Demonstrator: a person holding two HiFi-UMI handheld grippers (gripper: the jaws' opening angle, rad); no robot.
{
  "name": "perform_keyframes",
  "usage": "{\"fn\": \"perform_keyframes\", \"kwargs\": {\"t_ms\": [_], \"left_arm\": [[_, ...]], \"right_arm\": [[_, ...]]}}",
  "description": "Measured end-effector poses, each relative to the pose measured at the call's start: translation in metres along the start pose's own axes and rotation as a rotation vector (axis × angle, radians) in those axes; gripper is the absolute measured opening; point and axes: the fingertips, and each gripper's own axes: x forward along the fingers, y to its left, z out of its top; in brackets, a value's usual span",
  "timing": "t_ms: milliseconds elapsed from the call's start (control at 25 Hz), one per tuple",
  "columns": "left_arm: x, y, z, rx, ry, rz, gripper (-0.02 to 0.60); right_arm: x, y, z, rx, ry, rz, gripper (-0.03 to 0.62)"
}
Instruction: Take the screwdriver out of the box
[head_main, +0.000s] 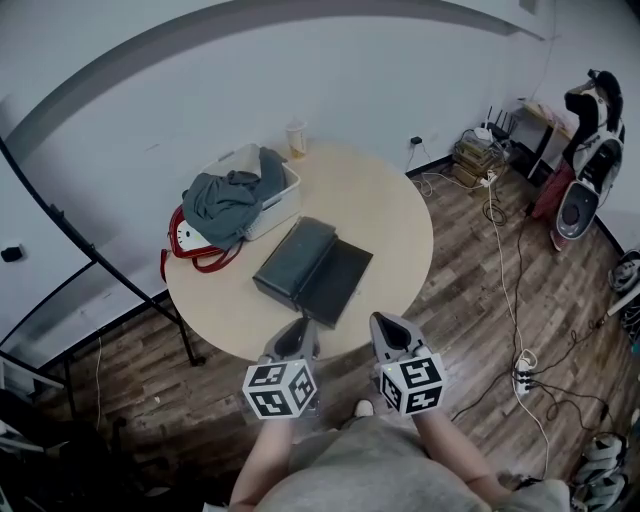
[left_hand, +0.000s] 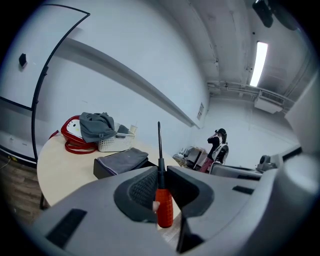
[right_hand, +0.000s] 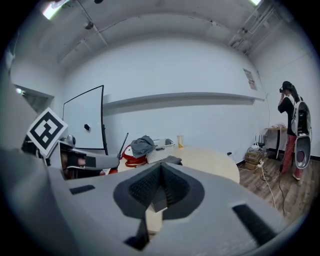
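Note:
My left gripper is shut on the screwdriver. The jaws clamp the top of its red handle, and the thin dark shaft stands straight up above them. The dark box lies open in the middle of the round table, beyond both grippers; it is also the open box in the left gripper view. In the head view the left gripper and right gripper hover side by side over the table's near edge. My right gripper is shut with nothing between its jaws. From its view the screwdriver shaft sticks up at the left.
A white basket heaped with grey clothes stands at the table's back left, with a red bag beside it and a cup behind. Cables and a power strip lie on the wooden floor at right. A person stands far right.

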Motion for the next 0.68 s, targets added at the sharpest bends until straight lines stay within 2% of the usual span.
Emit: {"fn": "perform_keyframes", "kwargs": {"t_ms": [360,680], "left_arm": [[0.015,-0.002,0.000,-0.027,0.004,0.007,0.054],[0.031,-0.008,-0.006,-0.019,0.019,0.014,0.054]], "right_arm": [[0.004,-0.010,0.003,-0.017,0.004,0.008,0.000],[0.011,-0.023,0.002,-0.028,0.005,0.019,0.000]]}}
